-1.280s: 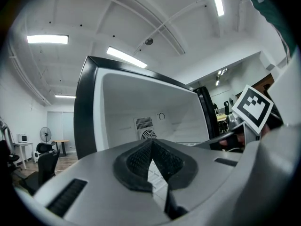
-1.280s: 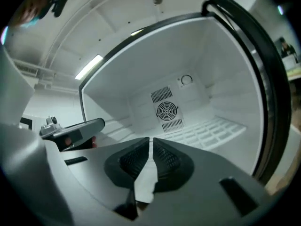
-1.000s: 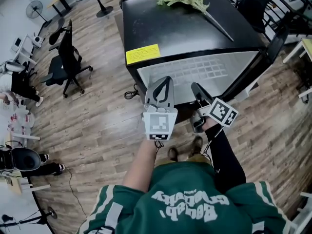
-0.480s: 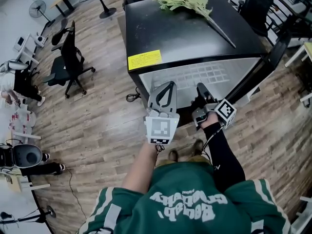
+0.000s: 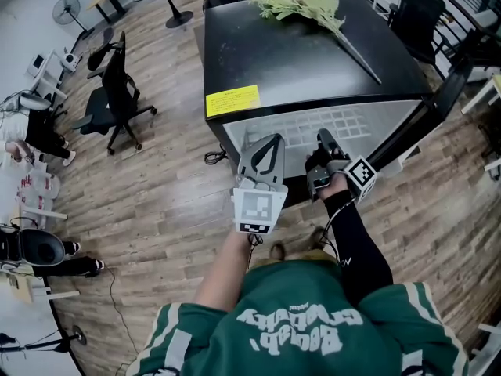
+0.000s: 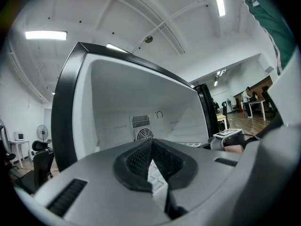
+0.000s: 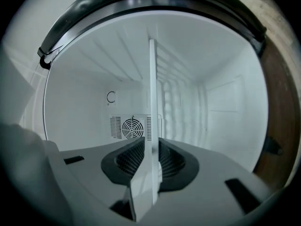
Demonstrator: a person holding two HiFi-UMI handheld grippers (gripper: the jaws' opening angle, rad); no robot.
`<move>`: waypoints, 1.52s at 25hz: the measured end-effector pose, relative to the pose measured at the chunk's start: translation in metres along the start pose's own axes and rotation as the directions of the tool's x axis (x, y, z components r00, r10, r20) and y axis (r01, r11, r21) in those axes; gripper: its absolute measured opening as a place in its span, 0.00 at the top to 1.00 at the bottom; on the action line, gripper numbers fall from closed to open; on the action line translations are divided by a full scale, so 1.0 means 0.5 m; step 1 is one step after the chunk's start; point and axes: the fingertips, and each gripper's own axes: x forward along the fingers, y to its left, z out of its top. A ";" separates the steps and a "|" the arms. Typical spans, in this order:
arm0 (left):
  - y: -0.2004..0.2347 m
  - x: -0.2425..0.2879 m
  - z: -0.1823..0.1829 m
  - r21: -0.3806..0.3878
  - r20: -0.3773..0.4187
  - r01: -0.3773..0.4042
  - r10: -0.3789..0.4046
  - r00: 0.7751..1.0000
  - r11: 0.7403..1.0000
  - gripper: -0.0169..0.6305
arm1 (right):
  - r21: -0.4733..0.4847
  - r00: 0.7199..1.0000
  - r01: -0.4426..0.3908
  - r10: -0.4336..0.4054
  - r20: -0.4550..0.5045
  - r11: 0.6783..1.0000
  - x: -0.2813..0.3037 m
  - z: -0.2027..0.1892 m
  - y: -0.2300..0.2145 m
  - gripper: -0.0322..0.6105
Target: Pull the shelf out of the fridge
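In the fridge (image 7: 84,79), thin, seemingly translucent shelf (image 7: 153,102)

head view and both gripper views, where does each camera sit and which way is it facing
Head view: on the person's head, facing steeply down onto the fridge; shows their green shirt, left tool and right tool.
Left gripper view: on the left tool, facing into the open fridge; its shut jaws show.
Right gripper view: on the right tool, facing into the fridge; its jaws are closing with the shelf edge between them.
Shared: both gripper views show the rear fan vent.
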 end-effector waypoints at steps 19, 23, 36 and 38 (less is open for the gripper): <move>0.005 0.038 -0.003 -0.014 -0.019 0.019 -0.019 1.000 1.000 0.95 | 0.028 0.997 -0.040 0.038 0.062 0.999 0.109 0.022 -0.022 0.87; -0.001 0.035 -0.003 -0.015 -0.017 0.024 -0.024 1.000 1.000 0.95 | -0.041 0.996 -0.044 0.047 0.079 0.998 0.101 0.024 -0.015 0.89; 0.003 0.020 -0.013 -0.018 -0.023 0.004 -0.005 1.000 1.000 0.95 | -0.033 0.997 -0.015 0.017 0.080 0.999 0.101 0.019 -0.014 0.89; 0.004 0.018 -0.012 -0.022 -0.016 0.001 -0.002 1.000 1.000 0.95 | -0.036 0.997 -0.016 0.019 0.079 0.999 0.101 0.020 -0.016 0.89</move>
